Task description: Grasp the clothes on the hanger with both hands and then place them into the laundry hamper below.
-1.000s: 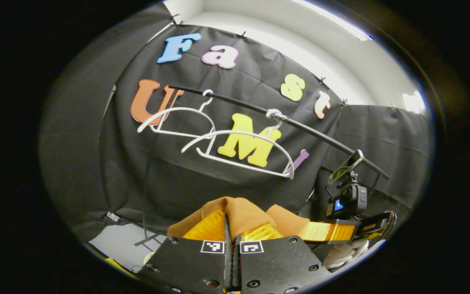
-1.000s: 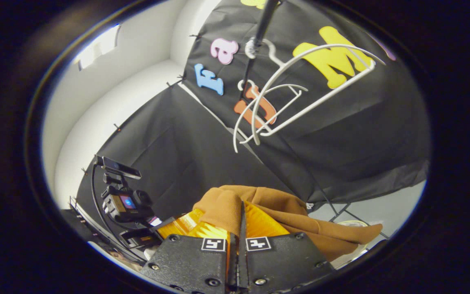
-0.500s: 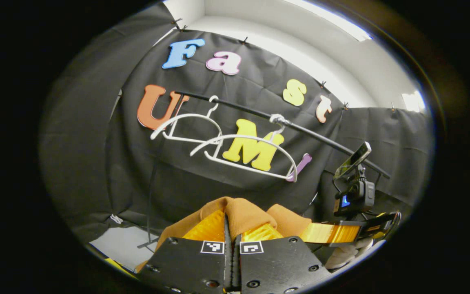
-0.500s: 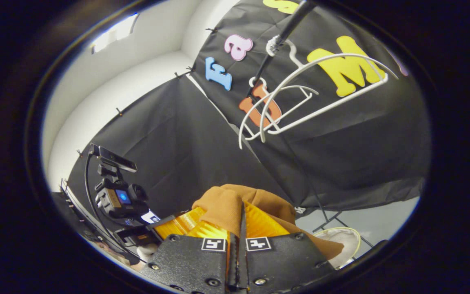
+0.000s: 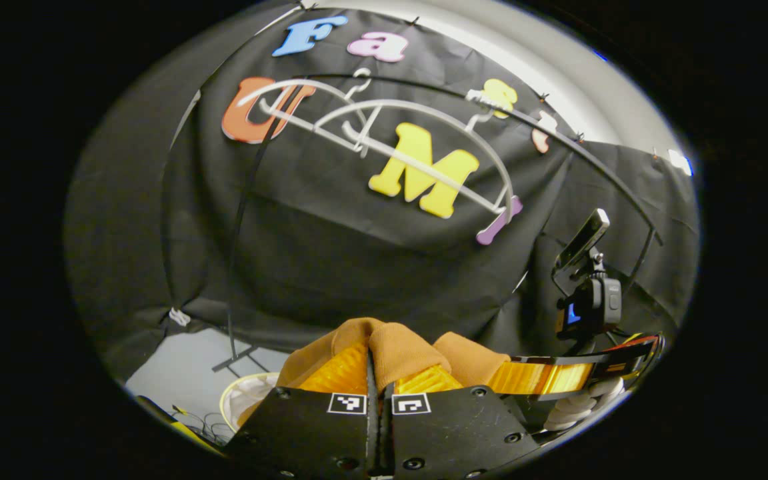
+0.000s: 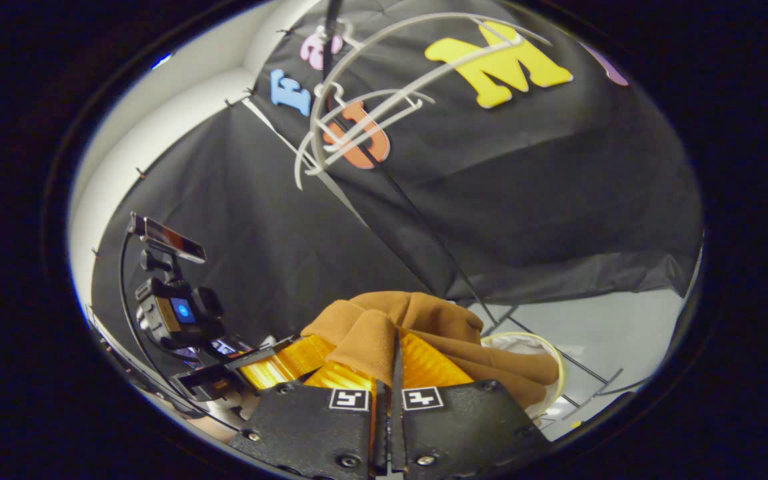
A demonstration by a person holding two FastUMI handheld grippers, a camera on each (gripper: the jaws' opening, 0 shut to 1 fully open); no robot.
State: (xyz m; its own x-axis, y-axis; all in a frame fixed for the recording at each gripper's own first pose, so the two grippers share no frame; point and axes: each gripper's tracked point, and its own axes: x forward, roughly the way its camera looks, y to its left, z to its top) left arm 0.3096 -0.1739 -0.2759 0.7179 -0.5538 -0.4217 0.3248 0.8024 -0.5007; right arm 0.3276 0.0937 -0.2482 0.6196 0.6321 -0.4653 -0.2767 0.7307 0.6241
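In the left gripper view the left gripper point(image 5: 380, 377) has its two fingers pressed together on a fold of the brown garment point(image 5: 394, 347), and no gap is left between them; the cloth rises in a small hump just above the fingertips and falls to both sides of them. In the same view the right gripper point(image 5: 567, 375) shows at the right, lying sideways, with a gloved hand point(image 5: 581, 407) under it, and the brown cloth reaches to its fingers. In the right gripper view the right gripper point(image 6: 392, 373) is also closed tight on a fold of the garment point(image 6: 384, 327), which bunches over the fingertips and hangs down to the right of them. There the hanging part of the cloth lies across the yellow rim of the laundry hamper point(image 6: 554, 350), which stands on the grey floor point(image 6: 617, 333) just beyond the fingers; whether the cloth touches the rim I cannot tell. In the left gripper view the hamper point(image 5: 237, 400) shows at the lower left, partly hidden behind the garment. Two white hangers point(image 5: 384, 127) hang bare on the black rail point(image 5: 597, 177) high above, well apart from the garment. In the right gripper view the hangers point(image 6: 371, 100) are at the top, and the left gripper point(image 6: 271, 367) with its camera point(image 6: 181, 310) shows at the lower left, its fingers just beside the cloth.
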